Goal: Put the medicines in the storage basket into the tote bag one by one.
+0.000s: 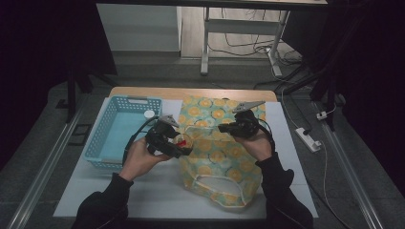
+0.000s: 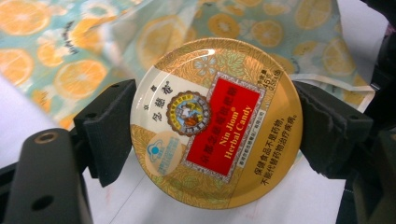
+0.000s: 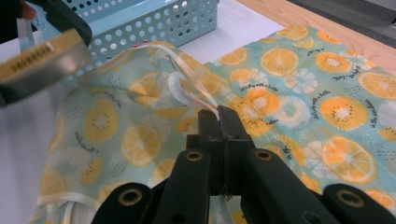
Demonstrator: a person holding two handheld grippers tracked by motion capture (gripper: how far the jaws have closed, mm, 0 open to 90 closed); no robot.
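Note:
A round gold candy tin [image 2: 216, 122] with a red label is clamped edge to edge between the black pads of my left gripper [image 2: 215, 128]. In the high view that gripper [image 1: 182, 143] holds the tin [image 1: 183, 140] just above the left edge of a fabric bag [image 1: 219, 162] printed with orange slices. My right gripper [image 3: 218, 114] is shut on the bag's pale strap [image 3: 180, 88] and holds it up off the cloth [image 3: 303, 93]. From above, the right gripper [image 1: 222, 128] sits over the bag's upper middle. The tin [image 3: 42, 63] appears side-on at the upper left of the right gripper view.
A light blue perforated basket [image 1: 102, 138] stands left of the bag, with a small white round thing [image 1: 149, 114] at its far right corner. Everything rests on a white mat [image 1: 157, 191] over a wooden table. A power strip [image 1: 308, 138] lies on the floor to the right.

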